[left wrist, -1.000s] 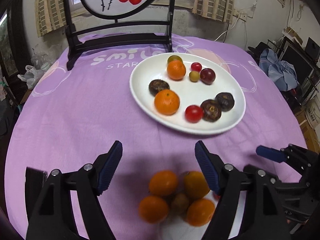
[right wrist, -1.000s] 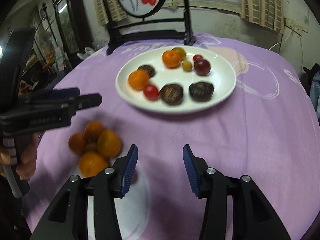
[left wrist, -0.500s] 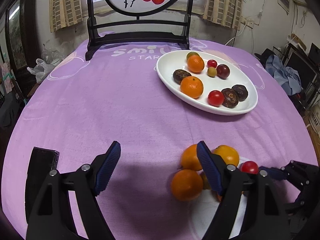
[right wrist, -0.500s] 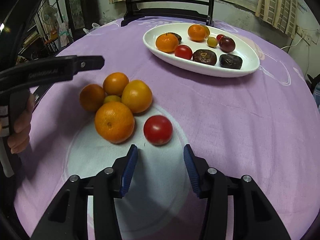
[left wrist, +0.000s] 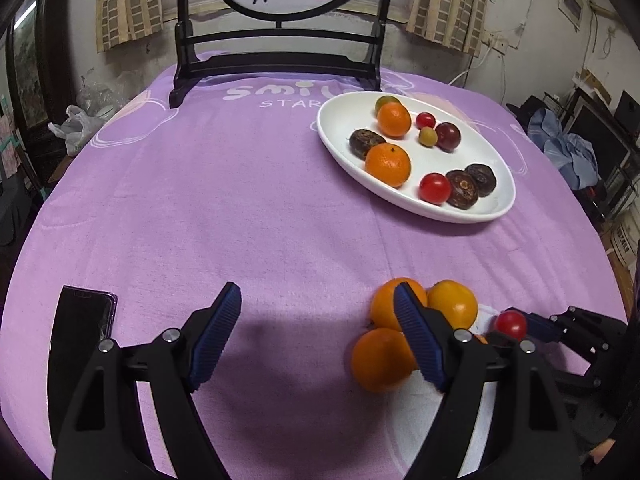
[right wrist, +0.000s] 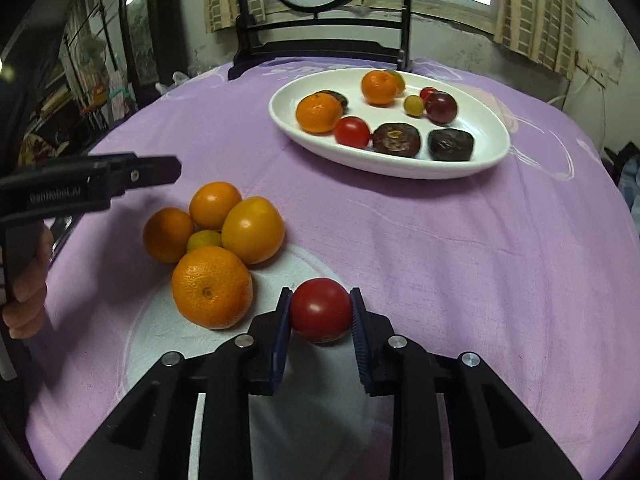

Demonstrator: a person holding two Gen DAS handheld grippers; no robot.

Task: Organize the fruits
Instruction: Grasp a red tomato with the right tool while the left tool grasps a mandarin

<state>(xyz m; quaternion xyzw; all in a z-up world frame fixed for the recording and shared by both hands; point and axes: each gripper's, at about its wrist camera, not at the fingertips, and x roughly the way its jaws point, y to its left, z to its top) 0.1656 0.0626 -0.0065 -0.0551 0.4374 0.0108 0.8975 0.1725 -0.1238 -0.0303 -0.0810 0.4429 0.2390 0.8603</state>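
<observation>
A red tomato [right wrist: 320, 309] lies on a white round patch [right wrist: 160, 328] of the purple cloth. My right gripper [right wrist: 320, 320] is closing on it, and both blue pads touch its sides. Just left of it sits a cluster of oranges [right wrist: 212, 286] around a small yellow-green fruit [right wrist: 203, 240]. In the left wrist view the tomato [left wrist: 511, 323] shows in the right gripper's tips, beside the oranges [left wrist: 380, 360]. My left gripper [left wrist: 316, 292] hangs open and holds nothing, above bare cloth left of the oranges. A white oval plate [right wrist: 400, 168] farther back holds oranges, red tomatoes and dark fruits.
A dark phone [left wrist: 80, 332] lies at the near left edge of the table. A black wooden screen stand [left wrist: 276, 64] stands at the far edge behind the plate [left wrist: 344, 120]. A person's hand [right wrist: 28, 300] grips the left tool's handle. Clutter lies beyond the table's right side.
My right gripper moved forward to the red tomato and its jaws closed onto it. The left gripper shifted left off the orange cluster and stayed open.
</observation>
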